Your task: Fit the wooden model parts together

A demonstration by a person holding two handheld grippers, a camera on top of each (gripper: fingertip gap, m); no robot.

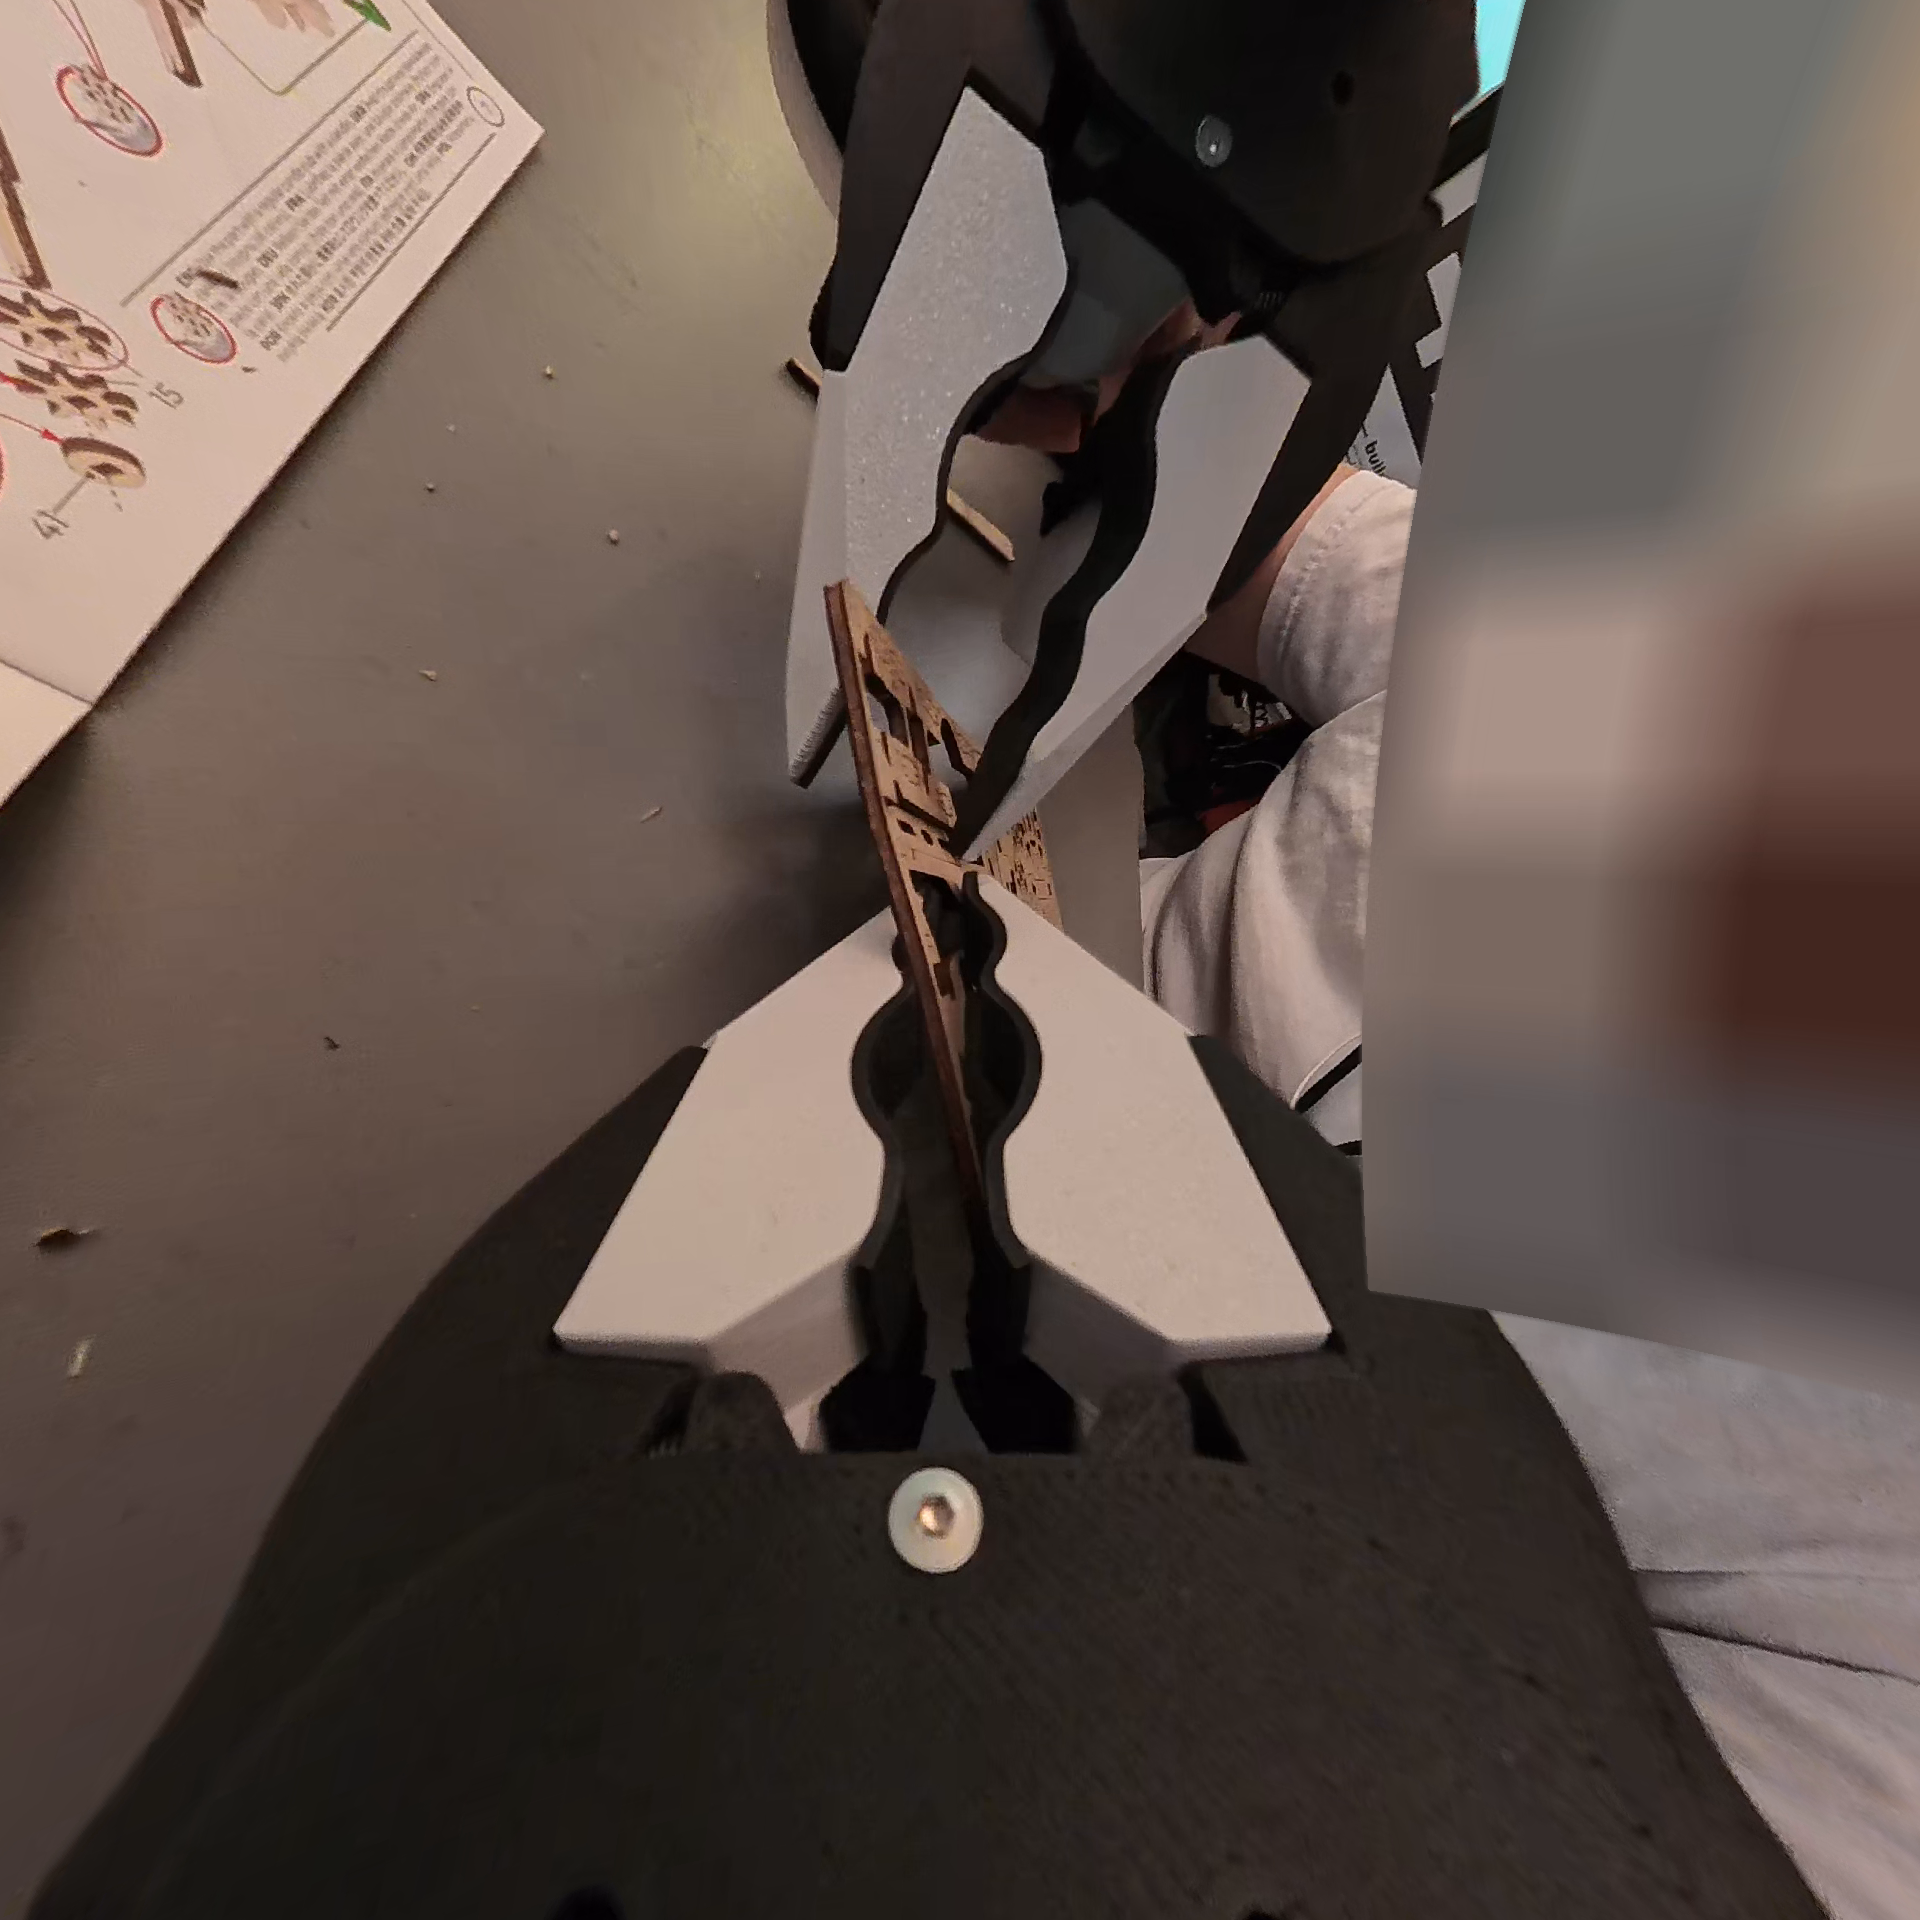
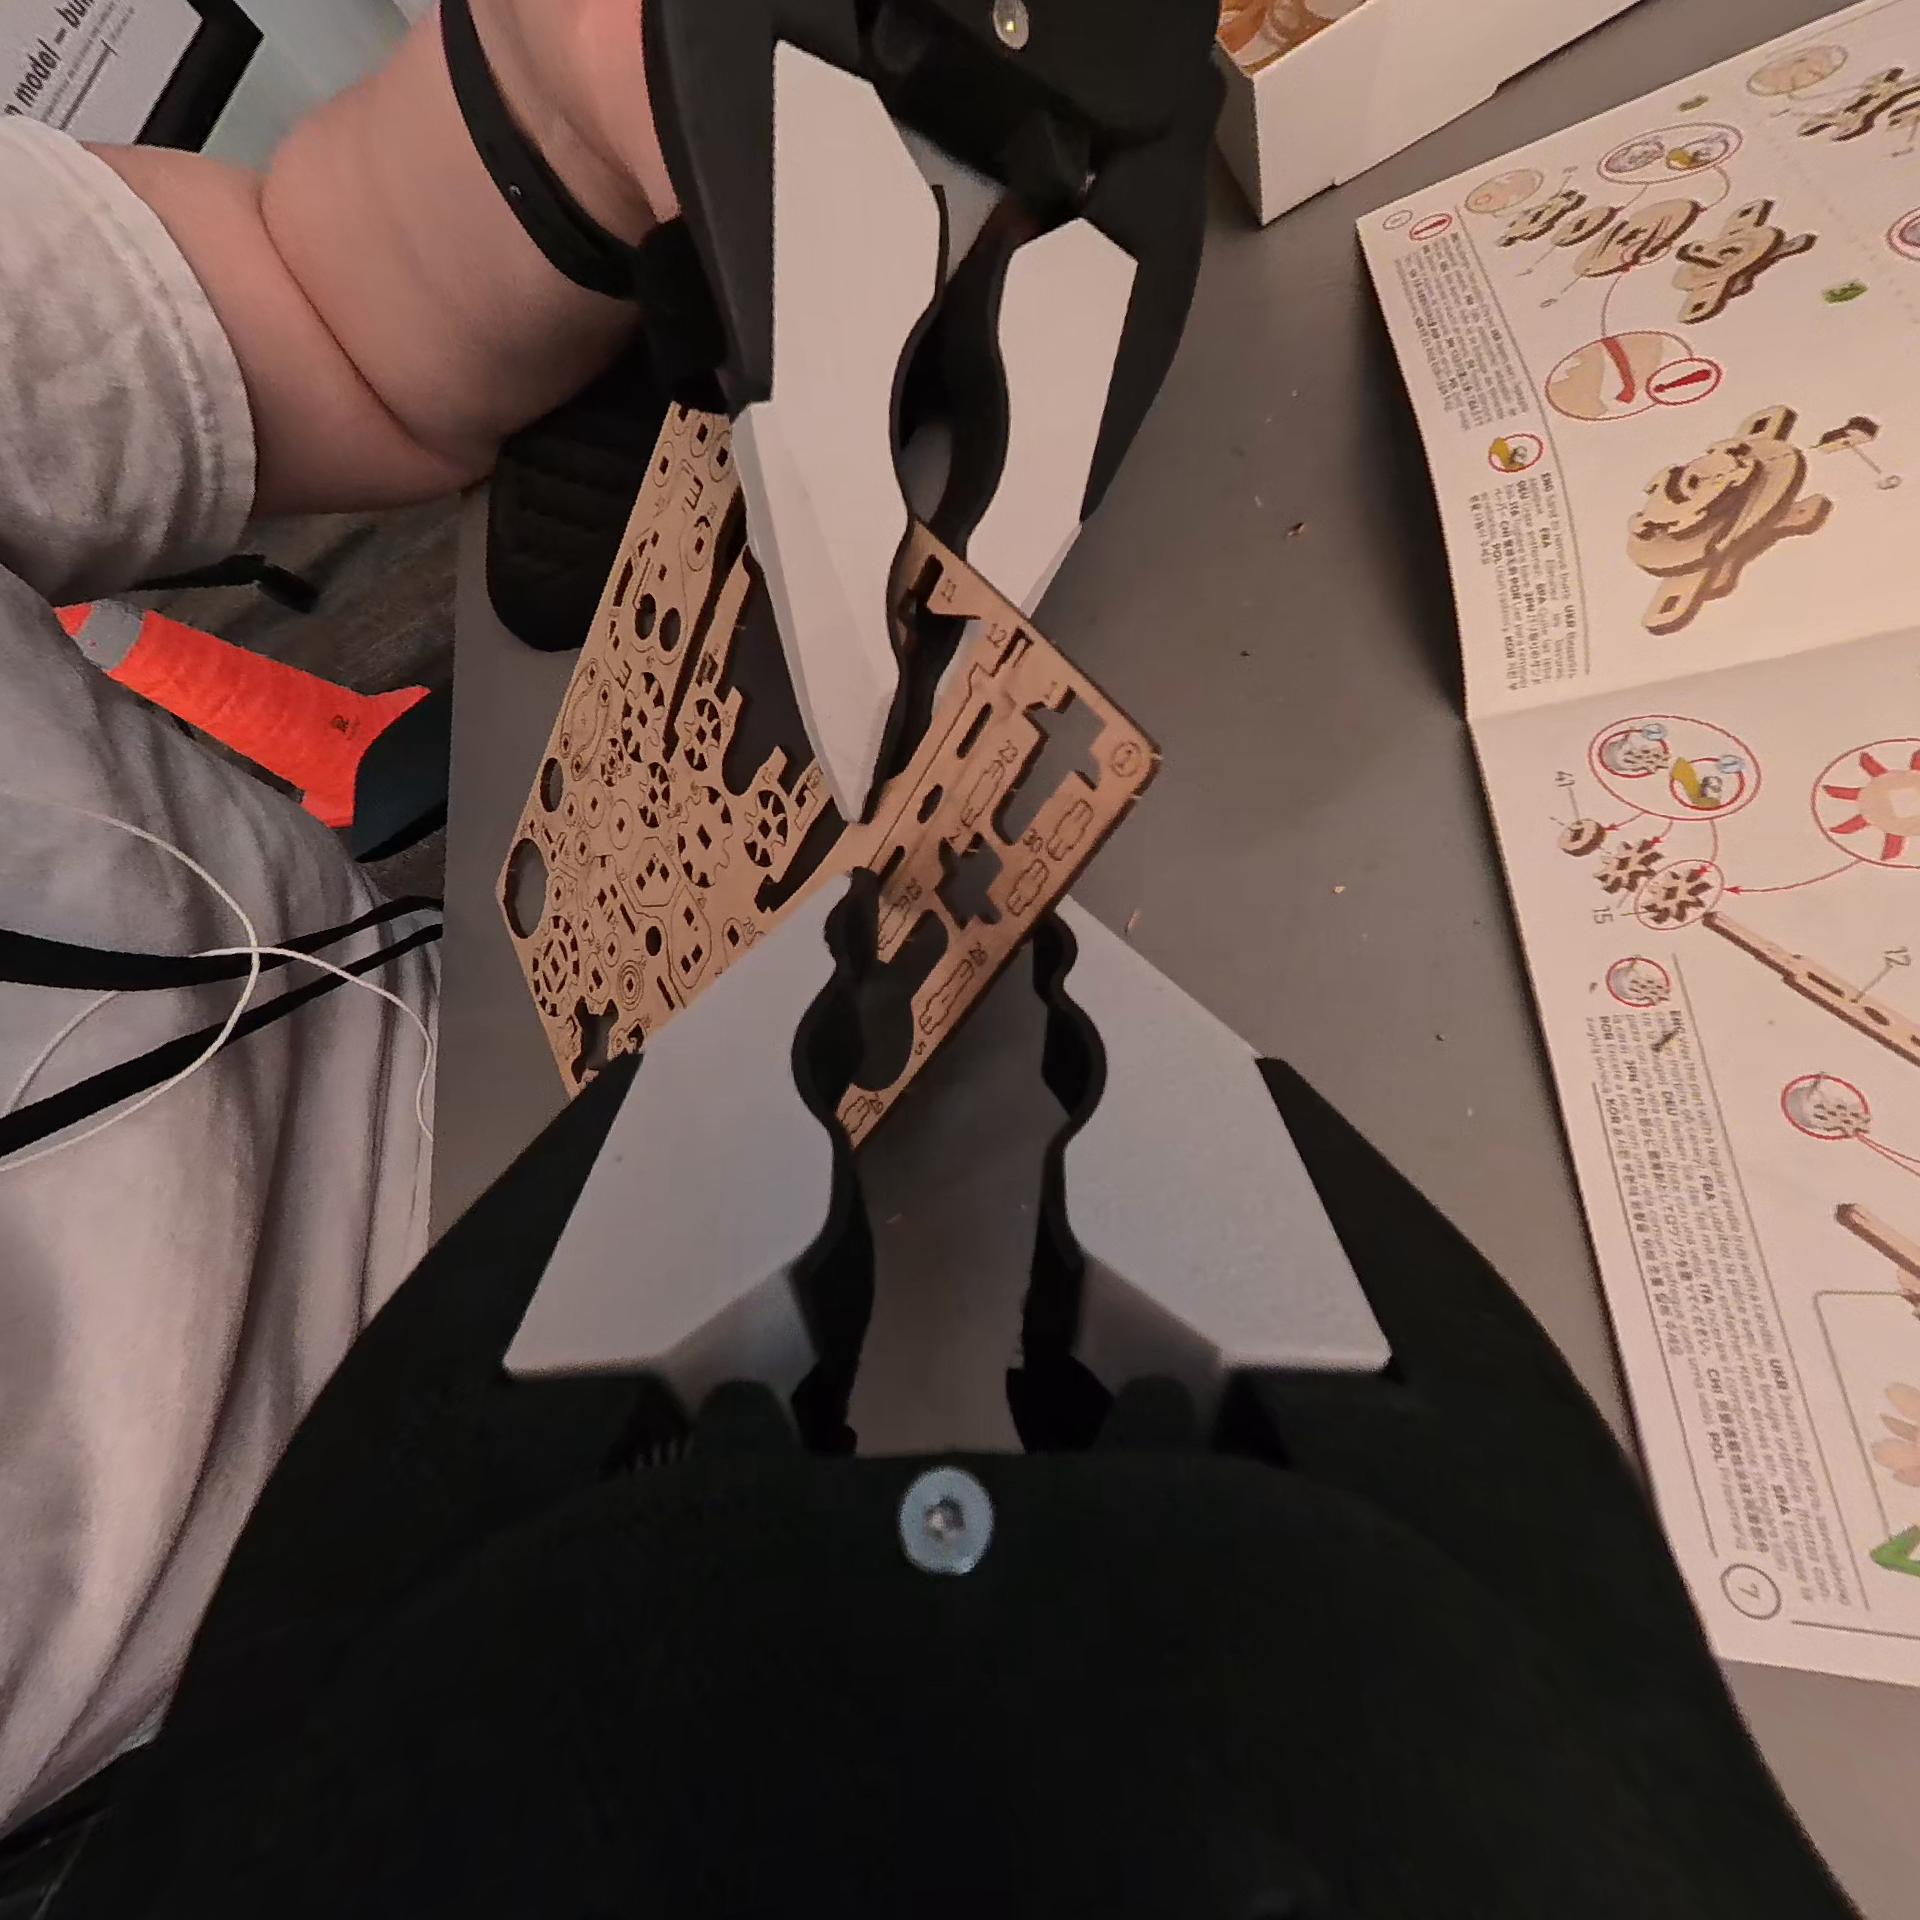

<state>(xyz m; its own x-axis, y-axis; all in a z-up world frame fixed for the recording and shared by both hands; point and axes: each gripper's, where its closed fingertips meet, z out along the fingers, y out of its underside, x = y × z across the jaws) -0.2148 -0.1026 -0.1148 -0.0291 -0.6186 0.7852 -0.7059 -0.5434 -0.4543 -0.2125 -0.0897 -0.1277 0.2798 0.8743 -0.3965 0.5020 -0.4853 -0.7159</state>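
Observation:
A thin laser-cut wooden sheet [image 2: 665, 831] with gears and other small parts cut into it is held up above the grey table [image 2: 1278, 727]. In the left wrist view I see the sheet edge-on [image 1: 904, 727]. My left gripper [image 1: 935, 914] is shut on the sheet's lower edge; it also shows at the top of the right wrist view [image 2: 925, 665]. My right gripper [image 2: 948, 909] is open, its white fingers either side of the sheet's corner strip. In the left wrist view it [image 1: 888, 810] comes down from above, with one fingertip [image 1: 971, 847] touching the sheet.
An open instruction booklet [image 2: 1662, 727] lies on the table, also in the left wrist view [image 1: 208, 260]. A white box [image 2: 1351, 83] stands at the back. Loose wooden pieces [image 1: 982, 525] and crumbs lie on the table. The person's arm [image 2: 395, 312] and an orange object [image 2: 239, 686] are at left. Both grippers' tips are close together, under 4 cm apart.

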